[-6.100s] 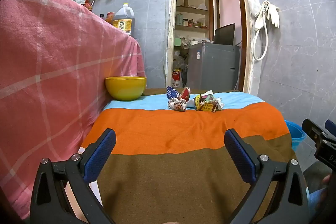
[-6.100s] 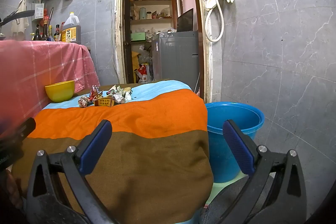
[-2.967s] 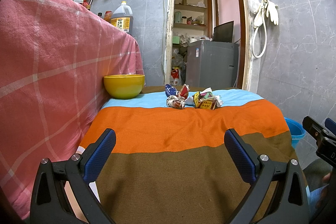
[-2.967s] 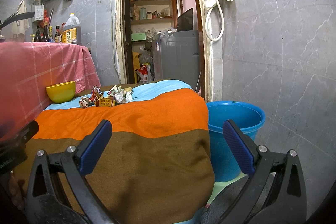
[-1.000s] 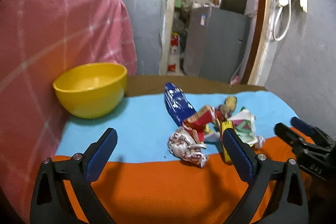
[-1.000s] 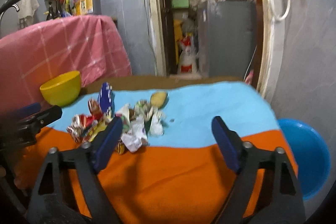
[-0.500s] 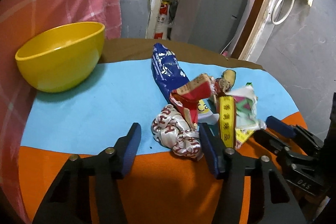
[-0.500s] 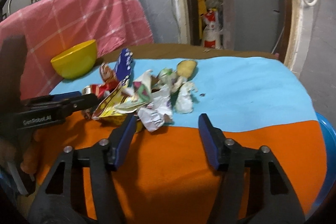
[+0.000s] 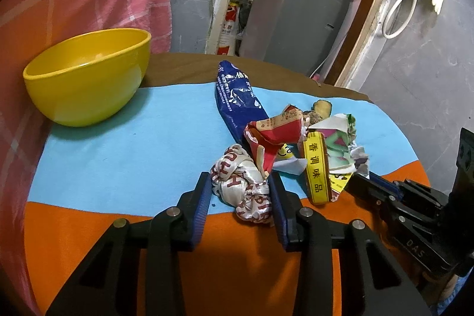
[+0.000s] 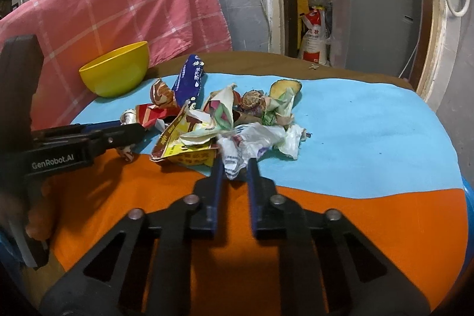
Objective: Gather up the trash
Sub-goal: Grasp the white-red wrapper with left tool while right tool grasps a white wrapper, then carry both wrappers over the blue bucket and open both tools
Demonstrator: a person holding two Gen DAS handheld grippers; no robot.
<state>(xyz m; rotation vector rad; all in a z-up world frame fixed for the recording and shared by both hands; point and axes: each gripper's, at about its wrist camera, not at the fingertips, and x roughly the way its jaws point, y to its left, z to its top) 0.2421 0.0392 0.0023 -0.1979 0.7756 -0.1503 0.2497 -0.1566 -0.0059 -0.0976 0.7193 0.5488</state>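
Left gripper [image 9: 240, 188] pinches crumpled wrapper [image 9: 243, 185]; right gripper [image 10: 234, 168] nips plastic bag [image 10: 251, 141]. Both light, crushy, probably slippery; you grip bunched middle.

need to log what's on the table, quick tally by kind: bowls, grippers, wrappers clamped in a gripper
bowls: 1, yellow bowl
grippers: 2, left gripper and right gripper
clamped wrappers: 2, white-and-red wrapper in the left, white plastic wrapper in the right
total: 5; loose trash in the pile is too tangled to count
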